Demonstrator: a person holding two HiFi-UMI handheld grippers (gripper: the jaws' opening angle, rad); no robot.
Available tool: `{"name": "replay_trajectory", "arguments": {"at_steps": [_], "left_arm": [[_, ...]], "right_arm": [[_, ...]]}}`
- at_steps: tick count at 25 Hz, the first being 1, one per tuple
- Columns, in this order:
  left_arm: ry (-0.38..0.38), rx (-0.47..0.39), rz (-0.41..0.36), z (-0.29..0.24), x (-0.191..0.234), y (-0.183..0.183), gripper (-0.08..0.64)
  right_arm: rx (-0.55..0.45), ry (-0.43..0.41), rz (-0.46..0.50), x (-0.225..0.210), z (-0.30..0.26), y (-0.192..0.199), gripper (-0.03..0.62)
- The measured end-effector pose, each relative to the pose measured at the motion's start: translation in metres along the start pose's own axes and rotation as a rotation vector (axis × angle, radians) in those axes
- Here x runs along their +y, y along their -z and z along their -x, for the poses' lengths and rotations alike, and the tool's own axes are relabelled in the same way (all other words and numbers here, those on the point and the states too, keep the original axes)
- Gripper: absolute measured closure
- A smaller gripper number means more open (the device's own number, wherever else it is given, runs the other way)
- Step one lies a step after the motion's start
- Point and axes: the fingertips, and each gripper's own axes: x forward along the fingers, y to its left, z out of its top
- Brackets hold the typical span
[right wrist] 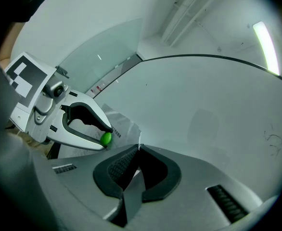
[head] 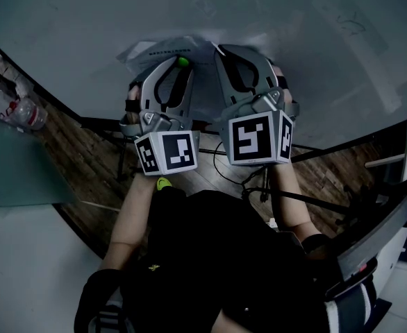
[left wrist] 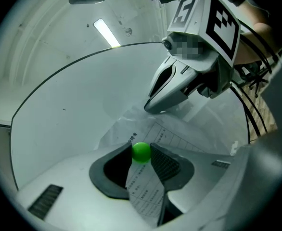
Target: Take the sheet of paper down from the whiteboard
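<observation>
Left gripper: jaws clamped on a green ball, probably the magnet. The sheet of paper trails between them.
Right gripper: jaws clenched on the sheet's edge.
Paper: probably light, limp and easily torn; best held at the margin, as gripped.
Beyond both tips: whiteboard, the sheet's far part against it, bare board around, open room to draw back.
</observation>
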Motion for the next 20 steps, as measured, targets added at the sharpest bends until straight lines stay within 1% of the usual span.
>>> {"name": "replay_trajectory", "arguments": {"at_steps": [9, 12, 20], "left_arm": [[-0.026, -0.019, 0.024, 0.021, 0.010, -0.010, 0.423], [-0.033, -0.024, 0.045, 0.027, 0.012, -0.012, 0.423], [-0.023, -0.033, 0.095, 0.032, 0.014, -0.014, 0.423]], "right_arm": [[-0.003, 0.000, 0.007, 0.002, 0.003, -0.003, 0.571], [-0.008, 0.002, 0.006, 0.002, 0.003, -0.003, 0.571], [-0.012, 0.002, -0.009, 0.003, 0.002, -0.001, 0.571]]}}
